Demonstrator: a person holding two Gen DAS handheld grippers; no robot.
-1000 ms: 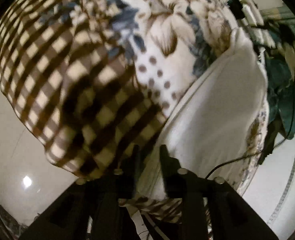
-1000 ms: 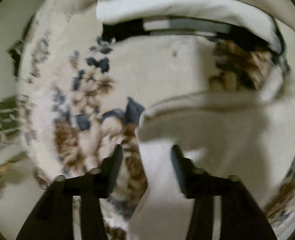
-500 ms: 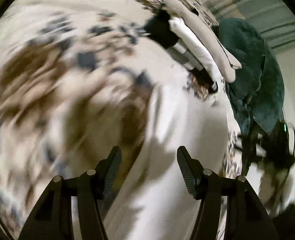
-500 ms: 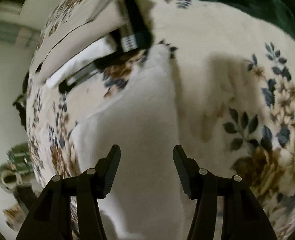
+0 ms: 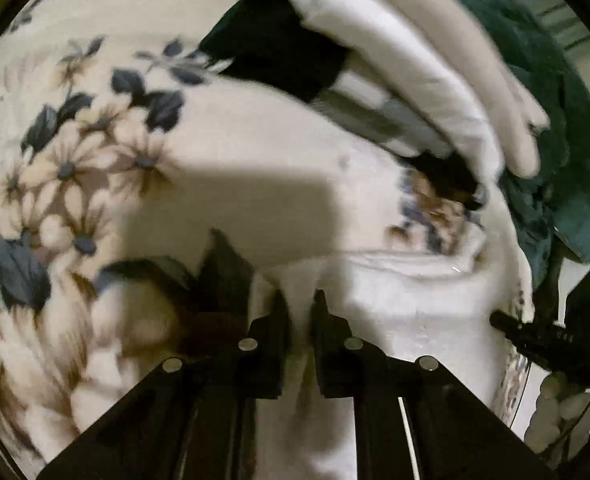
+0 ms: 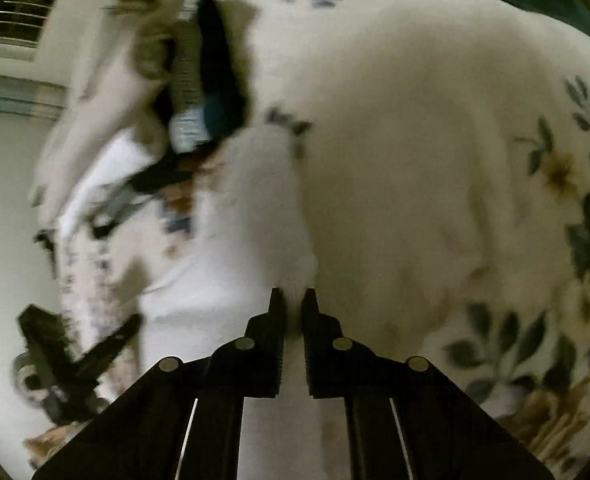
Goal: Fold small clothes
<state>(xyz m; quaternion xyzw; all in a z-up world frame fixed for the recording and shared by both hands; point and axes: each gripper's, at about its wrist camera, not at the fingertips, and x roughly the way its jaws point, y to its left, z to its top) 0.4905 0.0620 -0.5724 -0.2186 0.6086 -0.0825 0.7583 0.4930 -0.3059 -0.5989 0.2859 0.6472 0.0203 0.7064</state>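
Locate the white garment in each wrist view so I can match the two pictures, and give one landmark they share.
Left wrist view: the white garment fills the lower centre and right, a fold of it pinched in the left gripper.
Right wrist view: it runs from centre down to bottom centre, its edge pinched in the right gripper.
Shared landmark: the stack of folded clothes, upper right in the left view, upper left in the right.

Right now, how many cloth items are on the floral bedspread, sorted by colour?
White, gripped: 1, the white garment pinched by the left gripper and the right gripper.
White, folded: 1, the white folded cloth.
Beige: 1, the beige folded cloth.
Black: 1, the black folded cloth.
Grey striped: 1, the grey striped cloth.
Dark green: 1, the dark green blanket.
Total: 6.
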